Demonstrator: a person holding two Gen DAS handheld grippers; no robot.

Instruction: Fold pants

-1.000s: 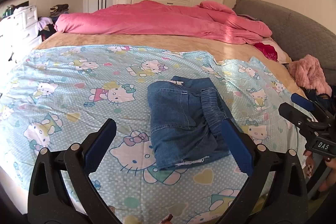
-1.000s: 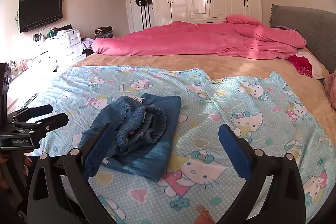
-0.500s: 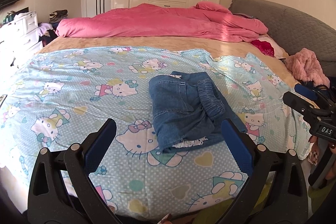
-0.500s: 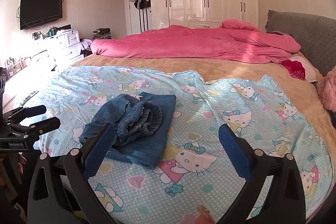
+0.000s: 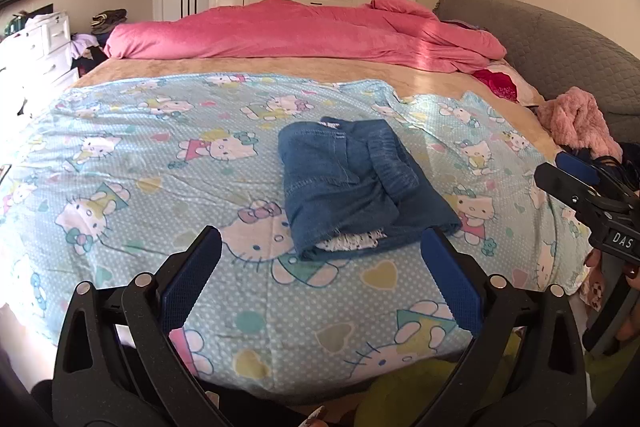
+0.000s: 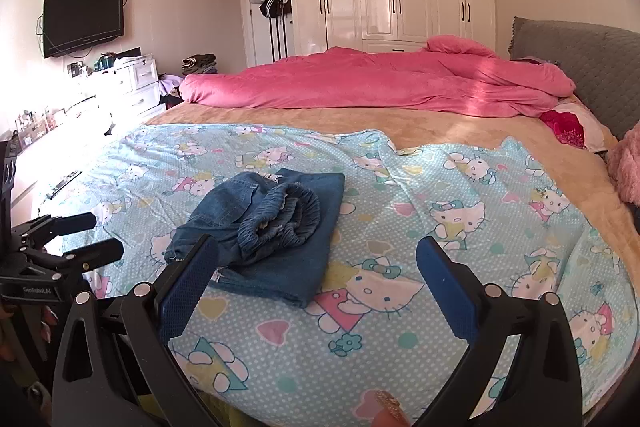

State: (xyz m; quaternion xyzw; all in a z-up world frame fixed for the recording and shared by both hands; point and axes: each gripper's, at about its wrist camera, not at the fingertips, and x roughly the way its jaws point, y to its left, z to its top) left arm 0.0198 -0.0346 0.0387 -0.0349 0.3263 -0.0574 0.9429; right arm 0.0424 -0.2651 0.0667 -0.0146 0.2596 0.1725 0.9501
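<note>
Pants: I see the pants (image 5: 360,187) as a folded denim bundle, roughly rectangular, with the gathered elastic waistband bunched on top and a frayed white hem at the near end; they lie mid-sheet, free of both tools.
Sheet: the sheet (image 5: 160,167) is thin light-blue cotton with cartoon cats, faintly creased, over a tan plush cover.
Quilt: a pink quilt (image 5: 300,31) is heaped at the far side.
Left gripper: my left gripper (image 5: 320,267) has its jaws wide apart, empty, blue ribbed pads.
Right gripper: my right gripper (image 6: 316,275) likewise, jaws apart.
Change: I have drawn both back from the bed; the pants look farther and unmoved.
</note>
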